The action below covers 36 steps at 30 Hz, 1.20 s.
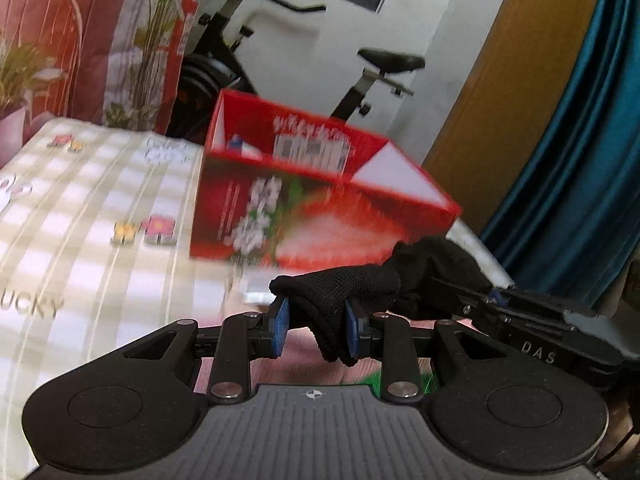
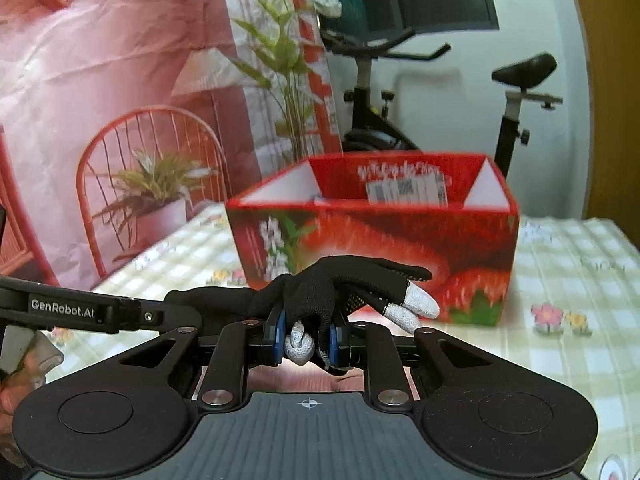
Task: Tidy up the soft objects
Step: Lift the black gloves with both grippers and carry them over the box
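A black knit glove (image 1: 340,288) with grey fingertips (image 2: 420,304) hangs stretched between both grippers, just above the table. My left gripper (image 1: 316,328) is shut on one end of it, with black fabric bunched between the blue pads. At the other end my right gripper (image 2: 307,338) is shut on the finger part, with a grey fingertip curled between its pads. The right gripper's black frame (image 1: 520,312) reaches in from the right in the left wrist view. A red cardboard box (image 2: 372,248) printed with strawberries stands open-topped right behind the glove.
The table wears a checked cloth with small flowers (image 1: 100,208). A printed backdrop with a red chair and plants (image 2: 140,140) stands at the table's far side. Behind the box are an exercise bike (image 2: 516,92), a blue curtain (image 1: 580,140) and a wooden door (image 1: 500,80).
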### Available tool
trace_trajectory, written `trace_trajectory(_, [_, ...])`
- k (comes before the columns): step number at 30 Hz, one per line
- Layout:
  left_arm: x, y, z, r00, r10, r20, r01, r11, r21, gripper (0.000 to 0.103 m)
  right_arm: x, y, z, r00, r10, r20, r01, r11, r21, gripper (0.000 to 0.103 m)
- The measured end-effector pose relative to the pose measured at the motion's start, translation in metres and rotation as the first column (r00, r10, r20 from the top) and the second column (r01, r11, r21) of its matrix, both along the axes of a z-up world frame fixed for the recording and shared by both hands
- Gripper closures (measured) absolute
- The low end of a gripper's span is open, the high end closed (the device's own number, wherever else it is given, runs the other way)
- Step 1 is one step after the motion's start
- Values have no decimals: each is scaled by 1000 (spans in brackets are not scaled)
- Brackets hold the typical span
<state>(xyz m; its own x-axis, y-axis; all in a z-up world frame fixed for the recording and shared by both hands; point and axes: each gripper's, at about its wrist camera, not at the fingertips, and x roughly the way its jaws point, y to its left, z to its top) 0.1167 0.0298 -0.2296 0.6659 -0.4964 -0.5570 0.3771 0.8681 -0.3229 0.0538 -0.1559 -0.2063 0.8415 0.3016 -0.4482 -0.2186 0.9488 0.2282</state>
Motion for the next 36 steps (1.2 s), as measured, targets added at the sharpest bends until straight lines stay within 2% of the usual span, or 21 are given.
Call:
trace_trajectory(4, [19, -1, 25, 999, 5, 47, -3, 999, -36, 72, 18, -7, 22, 999, 4, 35, -4, 1000, 15, 85])
trace_trajectory(8, [47, -5, 42, 998, 19, 62, -13, 996, -88, 72, 45, -17, 40, 998, 1, 55, -3, 999, 34, 85])
trace_trajectory(10, [64, -11, 48, 997, 10, 79, -3, 997, -83, 72, 61, -23, 47, 998, -4, 57, 2, 999, 37, 85])
trace_trajectory(15, [111, -17, 53, 998, 14, 63, -7, 994, -108, 72, 107, -36, 59, 999, -3, 52, 2, 1000, 18, 85])
trace_trajectory(18, [132, -26, 53, 998, 19, 55, -15, 996, -84, 72, 137, -43, 56, 1000, -10, 17, 10, 1000, 14, 85])
trace_trajectory(23, [168, -42, 44, 999, 33, 23, -32, 999, -30, 72, 191, -56, 43, 996, -24, -92, 26, 999, 19, 85])
trace_trajectory(31, [204, -57, 26, 998, 42, -37, -40, 998, 50, 72, 240, -60, 18, 978, -61, -199, 56, 998, -30, 83])
trace_trajectory(35, [214, -64, 20, 999, 31, -35, -27, 994, 102, 71, 251, -58, 8, 969, -92, -231, 76, 994, -80, 71])
trace_trajectory(36, [213, -66, 20, 1000, 14, -21, -11, 992, 129, 68, 251, -57, 6, 967, -102, -234, 81, 992, -98, 69])
